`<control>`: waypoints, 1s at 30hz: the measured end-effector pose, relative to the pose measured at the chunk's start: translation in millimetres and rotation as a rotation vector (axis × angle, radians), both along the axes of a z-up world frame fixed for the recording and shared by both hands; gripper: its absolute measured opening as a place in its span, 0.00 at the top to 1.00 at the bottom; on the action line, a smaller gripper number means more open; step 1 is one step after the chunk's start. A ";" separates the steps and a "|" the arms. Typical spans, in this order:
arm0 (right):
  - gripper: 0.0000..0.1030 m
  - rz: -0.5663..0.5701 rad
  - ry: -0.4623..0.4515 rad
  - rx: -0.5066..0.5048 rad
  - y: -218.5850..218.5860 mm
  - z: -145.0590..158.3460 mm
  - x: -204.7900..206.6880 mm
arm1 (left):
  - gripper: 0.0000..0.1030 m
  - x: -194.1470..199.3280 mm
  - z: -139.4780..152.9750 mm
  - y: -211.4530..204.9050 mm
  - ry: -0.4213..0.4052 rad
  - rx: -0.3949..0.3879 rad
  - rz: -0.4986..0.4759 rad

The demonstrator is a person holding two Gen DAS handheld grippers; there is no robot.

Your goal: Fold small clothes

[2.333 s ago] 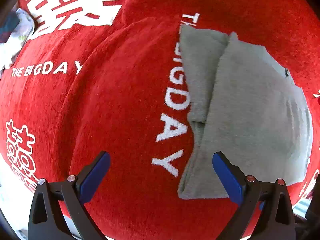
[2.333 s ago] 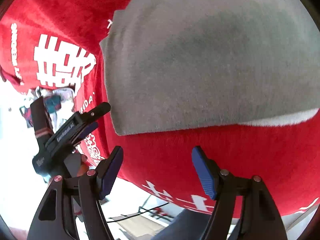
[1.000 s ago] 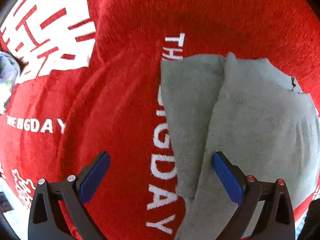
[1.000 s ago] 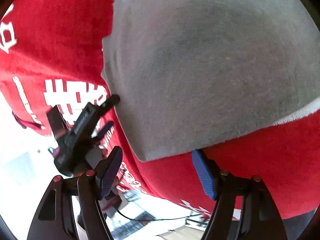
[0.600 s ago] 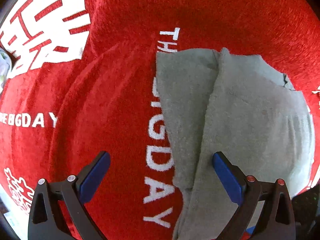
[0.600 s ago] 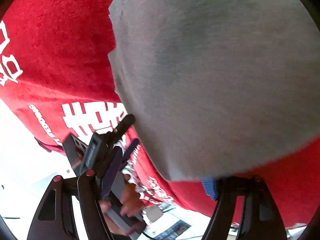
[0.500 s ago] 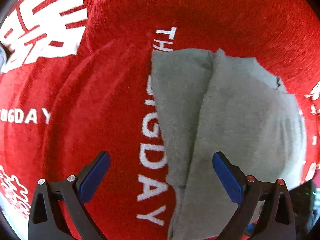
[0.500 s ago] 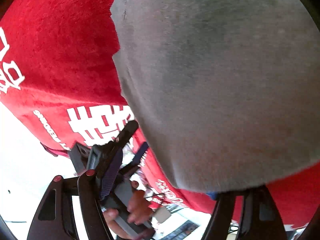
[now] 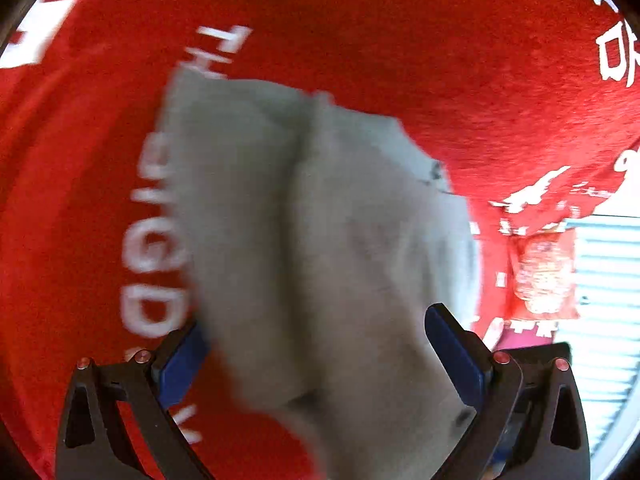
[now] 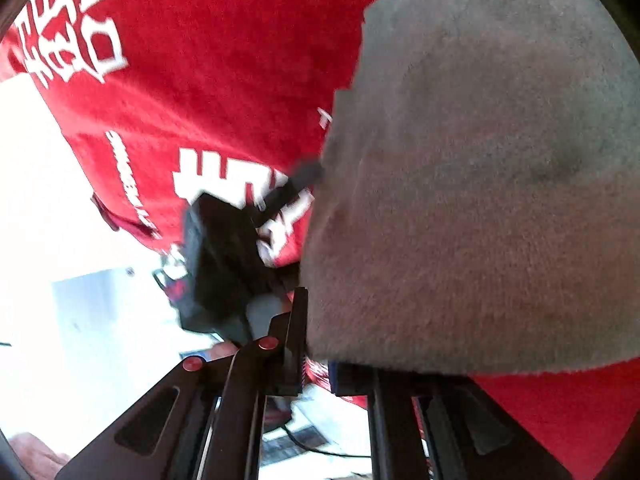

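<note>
With your right gripper (image 10: 316, 376) clamped on the grey garment (image 9: 320, 260)'s near corner, close your spread left gripper (image 9: 320, 360) fully before lifting off the red cloth (image 9: 400, 60).

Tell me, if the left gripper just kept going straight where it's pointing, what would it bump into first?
Most likely the grey garment: it already lies between the open fingers of the left gripper and fills the view ahead. Behind it is the red cloth. The frame is blurred, so depth is uncertain.
</note>
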State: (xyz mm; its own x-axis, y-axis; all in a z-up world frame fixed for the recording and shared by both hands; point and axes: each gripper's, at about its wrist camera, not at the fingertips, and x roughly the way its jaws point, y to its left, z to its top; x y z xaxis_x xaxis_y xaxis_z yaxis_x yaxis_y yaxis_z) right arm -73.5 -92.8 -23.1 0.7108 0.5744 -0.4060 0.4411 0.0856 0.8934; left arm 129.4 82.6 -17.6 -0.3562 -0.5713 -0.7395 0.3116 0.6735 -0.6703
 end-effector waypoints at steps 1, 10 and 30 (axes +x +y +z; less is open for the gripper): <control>0.91 0.033 0.022 -0.007 4.1 -3.0 -0.6 | 0.01 -0.5 0.1 -7.4 0.004 -0.010 -0.002; 0.60 0.297 0.189 -0.211 -16.1 4.2 -24.1 | 0.19 -21.9 -11.3 -40.9 -0.134 0.132 -0.106; 0.85 0.275 0.229 -0.430 -101.9 -17.7 -3.3 | 0.79 -37.4 59.2 -57.9 -0.367 0.140 -0.098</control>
